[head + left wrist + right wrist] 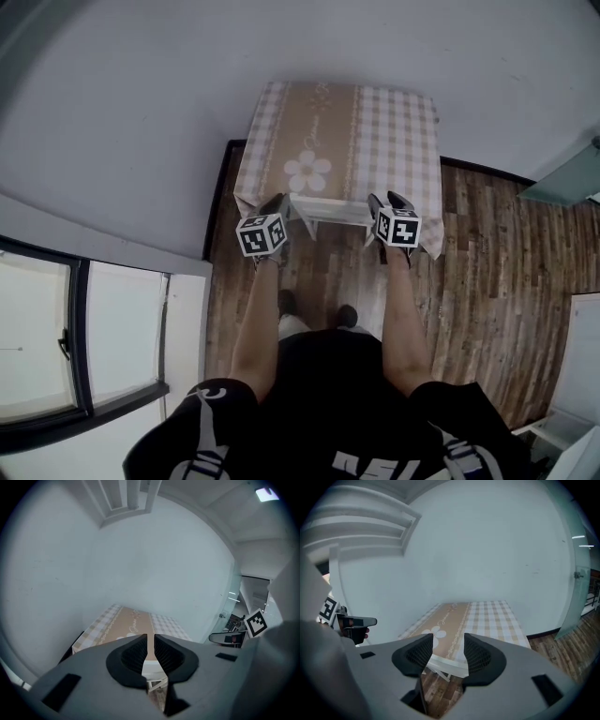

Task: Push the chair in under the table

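Observation:
A table (pixel 375 131) with a beige checked cloth and a flower print stands against the wall. The white chair's top rail (pixel 328 211) lies along the table's near edge, and the seat is hidden under the cloth. My left gripper (pixel 278 204) hovers at the rail's left end, and my right gripper (pixel 387 202) hovers at its right end. In the left gripper view the left gripper (pixel 151 641) is closed to a thin slit with nothing in it, above the chair (pixel 152 670). In the right gripper view the right gripper (pixel 449 644) stands open and empty over the rail (pixel 445 665).
Wood floor (pixel 487 281) runs to the right of the table. A window (pixel 56 337) sits low on the left, and a glass panel (pixel 562 178) stands at the right. White furniture (pixel 577 375) is at the lower right. My feet (pixel 286 302) stand just behind the chair.

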`<act>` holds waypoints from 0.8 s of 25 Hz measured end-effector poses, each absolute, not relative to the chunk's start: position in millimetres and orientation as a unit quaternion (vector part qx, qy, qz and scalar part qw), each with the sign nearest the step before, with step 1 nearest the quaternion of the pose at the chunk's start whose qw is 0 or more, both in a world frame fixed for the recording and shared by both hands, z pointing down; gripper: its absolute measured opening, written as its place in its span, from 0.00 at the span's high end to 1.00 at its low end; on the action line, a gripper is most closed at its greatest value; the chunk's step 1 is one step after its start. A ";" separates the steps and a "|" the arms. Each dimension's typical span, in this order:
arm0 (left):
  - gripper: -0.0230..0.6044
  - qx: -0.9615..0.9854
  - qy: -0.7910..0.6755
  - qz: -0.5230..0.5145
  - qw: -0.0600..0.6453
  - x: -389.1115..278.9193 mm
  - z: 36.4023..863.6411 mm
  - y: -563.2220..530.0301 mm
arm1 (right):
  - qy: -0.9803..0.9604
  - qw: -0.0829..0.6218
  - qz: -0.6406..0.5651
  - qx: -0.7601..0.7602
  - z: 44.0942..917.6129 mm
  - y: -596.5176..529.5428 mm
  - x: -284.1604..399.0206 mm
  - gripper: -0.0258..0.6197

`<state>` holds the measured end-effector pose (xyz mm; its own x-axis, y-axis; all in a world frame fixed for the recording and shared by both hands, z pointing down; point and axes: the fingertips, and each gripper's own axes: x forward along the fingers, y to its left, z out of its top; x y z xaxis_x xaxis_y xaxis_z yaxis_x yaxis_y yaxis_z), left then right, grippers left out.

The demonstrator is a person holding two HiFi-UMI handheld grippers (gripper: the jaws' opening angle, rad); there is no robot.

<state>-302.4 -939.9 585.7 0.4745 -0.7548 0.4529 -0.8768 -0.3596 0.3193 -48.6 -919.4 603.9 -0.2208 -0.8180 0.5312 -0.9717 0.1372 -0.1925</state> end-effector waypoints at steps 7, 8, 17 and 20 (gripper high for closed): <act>0.91 0.850 -0.477 0.101 0.200 -313.6 538.6 -944.4 | -0.746 0.125 0.210 0.620 555.0 -914.3 -75.1 0.67; 0.91 0.855 -0.472 0.106 0.189 -315.3 534.2 -947.0 | -0.745 0.124 0.205 0.622 551.0 -913.9 -78.0 0.69; 0.92 0.890 -0.430 0.079 0.129 -318.6 491.7 -963.1 | -0.737 0.136 0.169 0.640 526.1 -913.2 -95.5 0.84; 0.92 0.896 -0.422 0.075 0.119 -319.4 486.3 -966.8 | -0.728 0.129 0.151 0.656 511.0 -916.1 -95.4 0.92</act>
<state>-319.4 -966.8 486.3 0.6333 -0.7376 0.2343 -0.7732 -0.6159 0.1509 -95.4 -916.1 511.0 -0.1060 -0.9163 0.3861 -0.9943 0.0934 -0.0513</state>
